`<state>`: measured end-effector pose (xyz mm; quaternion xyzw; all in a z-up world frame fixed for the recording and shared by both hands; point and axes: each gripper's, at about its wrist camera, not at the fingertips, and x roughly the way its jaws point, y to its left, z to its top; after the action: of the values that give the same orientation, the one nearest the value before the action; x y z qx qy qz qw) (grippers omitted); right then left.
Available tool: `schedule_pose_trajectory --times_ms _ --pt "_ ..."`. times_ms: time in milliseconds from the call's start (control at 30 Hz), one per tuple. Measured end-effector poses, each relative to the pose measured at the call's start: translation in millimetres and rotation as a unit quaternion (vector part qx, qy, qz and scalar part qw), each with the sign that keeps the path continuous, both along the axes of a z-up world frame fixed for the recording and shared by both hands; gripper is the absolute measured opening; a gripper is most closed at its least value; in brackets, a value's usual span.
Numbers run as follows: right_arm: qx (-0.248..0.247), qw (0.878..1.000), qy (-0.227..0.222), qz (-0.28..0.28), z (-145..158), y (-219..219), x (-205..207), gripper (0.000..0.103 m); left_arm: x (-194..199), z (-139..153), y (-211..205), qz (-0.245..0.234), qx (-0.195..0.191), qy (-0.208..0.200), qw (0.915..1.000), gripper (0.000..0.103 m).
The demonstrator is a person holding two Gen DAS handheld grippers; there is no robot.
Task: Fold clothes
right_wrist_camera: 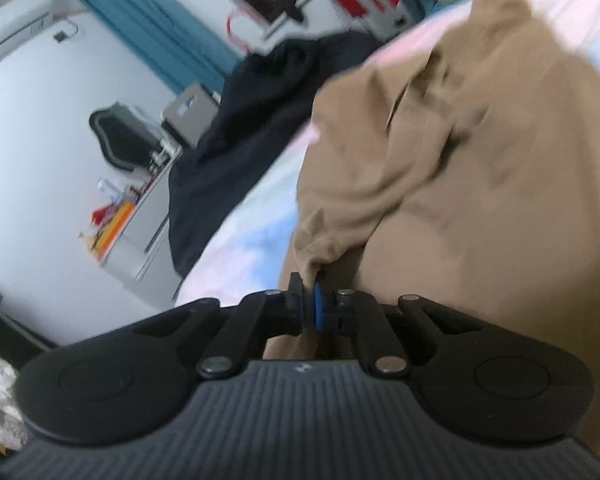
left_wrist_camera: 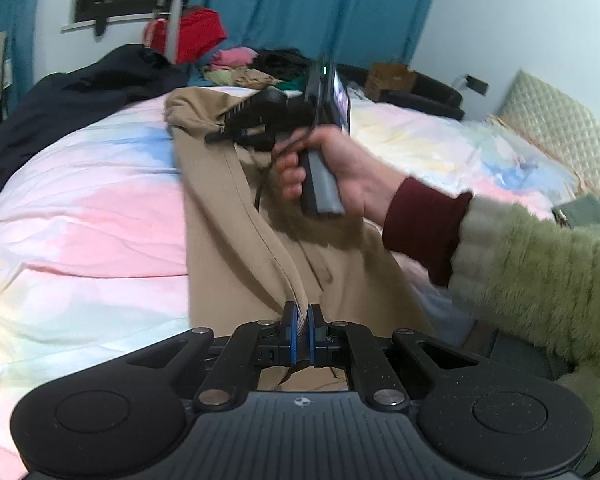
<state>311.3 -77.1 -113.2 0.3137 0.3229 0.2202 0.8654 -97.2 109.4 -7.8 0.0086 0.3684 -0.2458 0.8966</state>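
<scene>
Pastel tie-dye bedding (left_wrist_camera: 80,208) covers the bed and carries the tan garment (left_wrist_camera: 236,216), which lies stretched lengthwise away from the left claw (left_wrist_camera: 301,322). Left claw: both blue pads pressed together on a seamed edge of the tan garment, at its near end. Right claw (right_wrist_camera: 307,305): jaws together, clamped on a bunched fold of the same garment at its far end; in the left wrist view this claw (left_wrist_camera: 220,134) is carried by the person's right hand (left_wrist_camera: 332,172), ahead of the left claw, with a maroon cuff (left_wrist_camera: 420,224) and fuzzy green sleeve (left_wrist_camera: 540,276) behind it. Left of both claws, a dark navy garment (left_wrist_camera: 72,96) lies at the bed edge. Beyond the right claw, mixed clothes (left_wrist_camera: 244,66) are piled before teal curtains (left_wrist_camera: 312,4)
</scene>
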Motion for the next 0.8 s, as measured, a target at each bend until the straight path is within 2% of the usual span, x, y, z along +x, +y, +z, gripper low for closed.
schedule_pose_trajectory --times_ms 200,333,500,567,633,700,767,800 --pt "-0.003 0.999 -0.016 -0.035 19 -36 -13 0.004 4 -13 -17 -0.027 0.029 0.014 0.9991 0.005" --pt "0.005 0.999 0.007 -0.031 5 -43 -11 0.005 9 -29 -27 -0.038 0.046 0.02 0.998 0.005" --pt "0.067 0.996 0.054 -0.022 -22 -37 4 0.01 5 -20 -14 -0.022 0.02 0.016 0.9994 0.005" --pt "0.09 0.993 0.068 -0.023 -32 -37 10 0.02 3 -16 -6 -0.008 0.014 0.017 0.9997 0.005" --pt "0.108 0.992 0.062 -0.024 -34 -34 15 0.058 -1 -12 0 0.003 0.007 0.015 0.9999 0.005" --pt "0.125 0.99 0.056 -0.026 -37 -31 20 0.065 -3 -7 8 0.012 -0.006 0.012 0.9998 0.005" --pt "0.141 0.988 0.05 -0.027 -40 -28 25 0.064 -5 -4 10 0.018 -0.01 0.011 0.9997 0.005" --pt "0.133 0.99 0.045 -0.027 -40 -25 28 0.064 -6 -4 10 0.019 -0.01 0.012 0.9997 0.005"
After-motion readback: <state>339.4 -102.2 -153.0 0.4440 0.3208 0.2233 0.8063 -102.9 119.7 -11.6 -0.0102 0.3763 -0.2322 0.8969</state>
